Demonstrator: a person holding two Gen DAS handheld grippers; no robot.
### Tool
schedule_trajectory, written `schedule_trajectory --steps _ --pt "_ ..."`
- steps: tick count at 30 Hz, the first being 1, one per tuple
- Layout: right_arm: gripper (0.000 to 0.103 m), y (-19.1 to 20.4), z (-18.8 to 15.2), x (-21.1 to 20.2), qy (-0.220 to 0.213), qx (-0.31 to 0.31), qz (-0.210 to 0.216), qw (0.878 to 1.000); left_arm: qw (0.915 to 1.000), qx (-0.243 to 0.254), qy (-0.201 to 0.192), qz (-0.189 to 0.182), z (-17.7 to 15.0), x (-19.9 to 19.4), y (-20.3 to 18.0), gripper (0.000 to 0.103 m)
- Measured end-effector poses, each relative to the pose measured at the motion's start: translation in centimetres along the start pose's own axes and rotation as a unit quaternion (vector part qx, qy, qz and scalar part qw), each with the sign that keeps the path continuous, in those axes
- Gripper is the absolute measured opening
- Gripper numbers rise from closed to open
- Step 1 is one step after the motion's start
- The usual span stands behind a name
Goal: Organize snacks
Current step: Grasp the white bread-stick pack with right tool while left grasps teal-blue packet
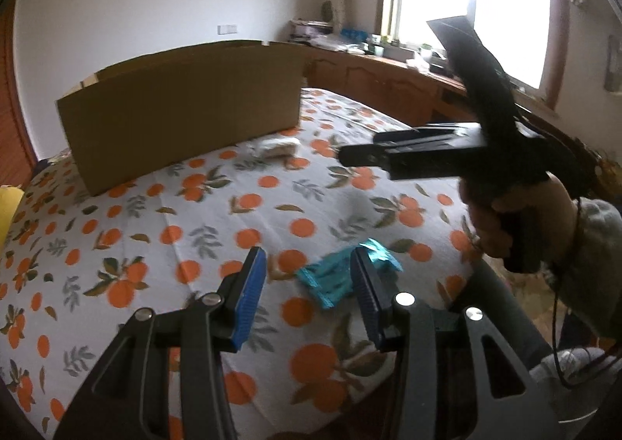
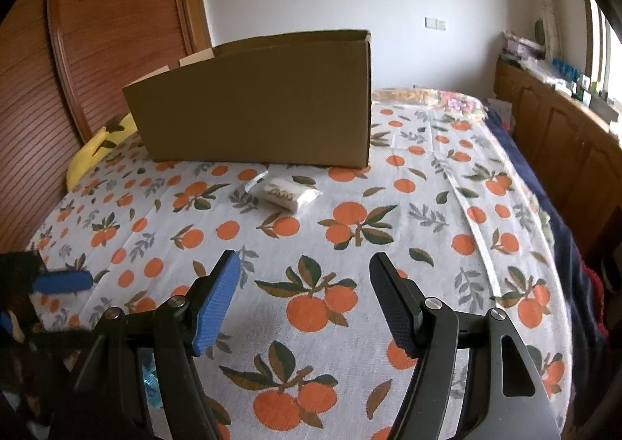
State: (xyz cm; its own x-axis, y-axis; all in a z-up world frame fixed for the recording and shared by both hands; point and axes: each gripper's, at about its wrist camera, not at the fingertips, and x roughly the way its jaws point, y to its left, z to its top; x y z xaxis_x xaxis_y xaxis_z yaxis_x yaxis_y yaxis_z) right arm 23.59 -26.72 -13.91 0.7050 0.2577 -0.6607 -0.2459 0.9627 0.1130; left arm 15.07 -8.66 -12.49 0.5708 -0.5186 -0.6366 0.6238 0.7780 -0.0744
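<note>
Since it lies flat on the bed just beyond my left hand-held gripper (image 1: 309,286), jaws released and empty: teal snack packet (image 1: 338,276). I judge it light, crinkly, slippery foil; pinch mid-body. Right hand-held gripper (image 2: 303,280): released, empty.

white bedsheet (image 2: 388,183) printed with orange fruit and green-grey leaves; plain brown cardboard box (image 2: 264,109); teal snack packet (image 1: 330,276); white snack packet (image 2: 289,194); yellow cloth (image 2: 91,156); blue gripper pads (image 2: 215,300).
</note>
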Motion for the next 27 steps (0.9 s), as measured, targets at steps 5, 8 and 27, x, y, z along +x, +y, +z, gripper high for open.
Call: schedule_trajectory --steps 5,8,27 --pt "0.071 -0.7 -0.1 0.0 0.000 0.017 0.007 1.000 0.9997 0.017 0.015 -0.008 -0.2 0.5 -1.0 0.045" --pt "0.071 -0.8 -0.1 0.0 0.001 0.020 0.010 1.000 0.9991 0.030 0.029 -0.005 -0.3 1.1 -1.5 0.045" --pt "0.070 -0.2 -0.3 0.0 -0.002 0.004 0.005 1.000 0.9983 0.003 0.057 0.011 1.5 5.6 -1.1 0.045"
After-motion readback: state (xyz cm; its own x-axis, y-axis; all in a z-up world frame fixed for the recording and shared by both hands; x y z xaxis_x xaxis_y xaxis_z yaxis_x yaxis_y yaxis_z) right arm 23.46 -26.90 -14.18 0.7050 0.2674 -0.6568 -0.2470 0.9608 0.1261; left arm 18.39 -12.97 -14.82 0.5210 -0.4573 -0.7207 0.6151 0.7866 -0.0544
